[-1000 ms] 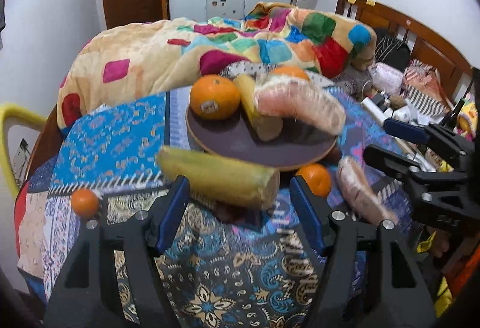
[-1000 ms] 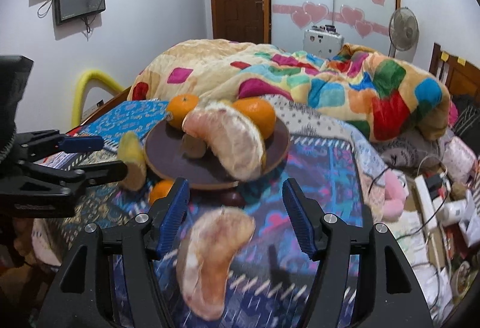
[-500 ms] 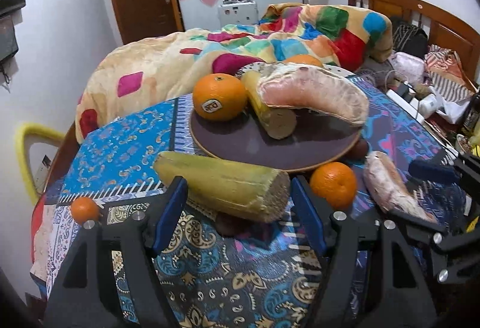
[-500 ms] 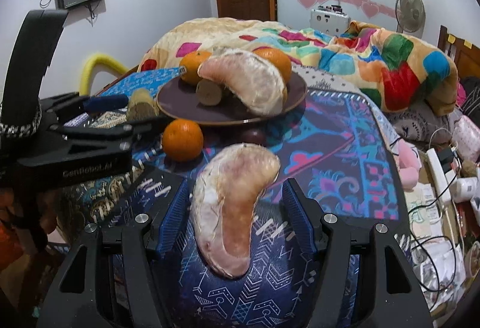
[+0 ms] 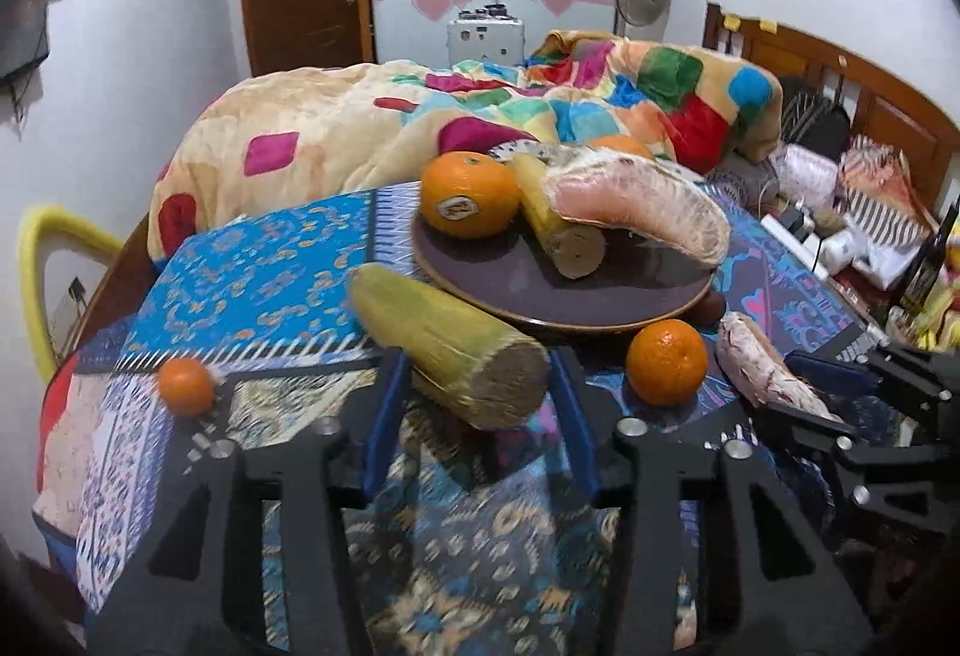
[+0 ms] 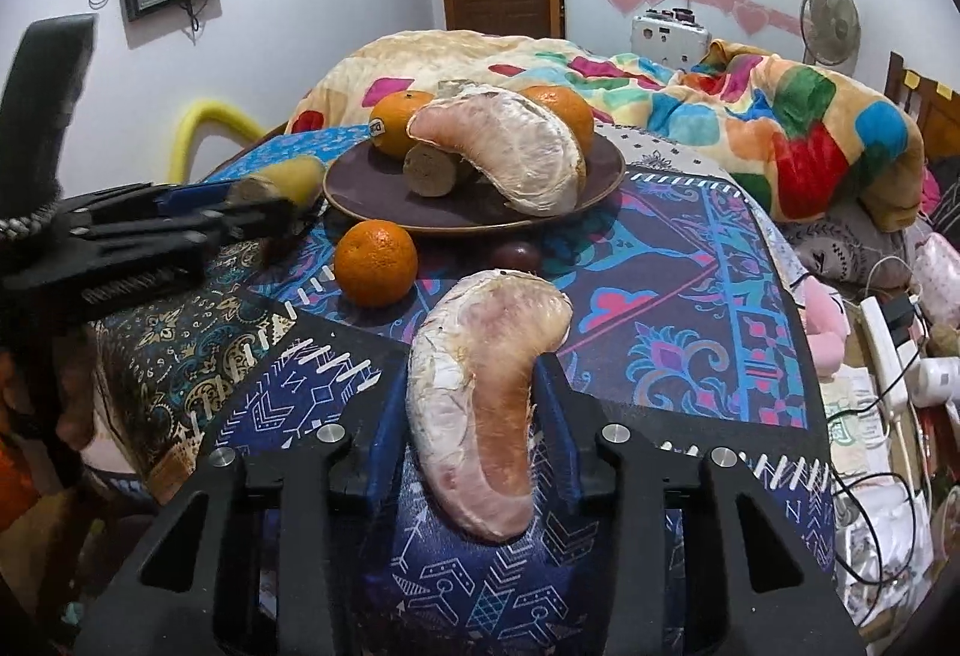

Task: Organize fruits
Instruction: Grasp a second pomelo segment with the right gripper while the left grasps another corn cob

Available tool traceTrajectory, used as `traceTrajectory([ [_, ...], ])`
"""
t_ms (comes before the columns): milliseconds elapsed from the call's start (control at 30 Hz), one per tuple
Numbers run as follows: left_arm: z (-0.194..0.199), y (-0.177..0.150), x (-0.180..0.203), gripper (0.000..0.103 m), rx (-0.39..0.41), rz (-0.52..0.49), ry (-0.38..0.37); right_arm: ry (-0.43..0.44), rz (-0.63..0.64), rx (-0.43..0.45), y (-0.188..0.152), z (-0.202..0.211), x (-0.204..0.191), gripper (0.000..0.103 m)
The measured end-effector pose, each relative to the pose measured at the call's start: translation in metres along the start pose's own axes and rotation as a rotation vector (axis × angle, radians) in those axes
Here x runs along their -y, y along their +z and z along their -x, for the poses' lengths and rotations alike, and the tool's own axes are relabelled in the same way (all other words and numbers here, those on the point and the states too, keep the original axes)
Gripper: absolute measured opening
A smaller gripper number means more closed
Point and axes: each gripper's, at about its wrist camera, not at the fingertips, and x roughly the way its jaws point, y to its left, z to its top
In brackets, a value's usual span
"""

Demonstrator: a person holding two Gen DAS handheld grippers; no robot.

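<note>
While closing, left gripper (image 5: 474, 404) pinched on the sugarcane piece (image 5: 450, 338), lying on the patterned cloth (image 5: 258, 284) just before the brown plate (image 5: 540, 290). Right gripper (image 6: 474, 416) likewise closing, clamped around the pomelo segment (image 6: 486, 404) on the cloth, near a loose orange (image 6: 375, 263). More fruit heaped on the plate.

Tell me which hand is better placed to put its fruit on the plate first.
Probably left. The left gripper, jaws just closing onto the cane piece, is beside the plate rim. The right gripper, jaws just closing onto the pomelo segment, is farther off, beyond an orange.
</note>
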Motion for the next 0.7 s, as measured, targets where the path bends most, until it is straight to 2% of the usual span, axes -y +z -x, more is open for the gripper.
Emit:
traceTrajectory([
  [167,0.017,-0.009,-0.024,0.035,-0.032,0.002,0.006,0.005,-0.017,0.0,-0.002,0.005,0.001,0.036],
  [333,0.018,-0.03,-0.044,0.035,-0.115,0.037,-0.052,-0.004,-0.018,0.01,-0.001,0.011,-0.001,0.031],
  [433,0.027,-0.037,-0.049,0.035,-0.115,0.047,-0.068,-0.015,-0.024,0.015,0.0,0.015,-0.002,0.029],
  [600,0.038,-0.042,-0.047,0.035,-0.137,0.0,-0.062,-0.019,-0.002,-0.007,0.003,0.011,-0.006,0.03],
  [700,0.048,-0.041,-0.046,0.036,-0.113,-0.012,-0.017,-0.043,-0.009,-0.021,0.004,0.005,-0.005,0.038],
])
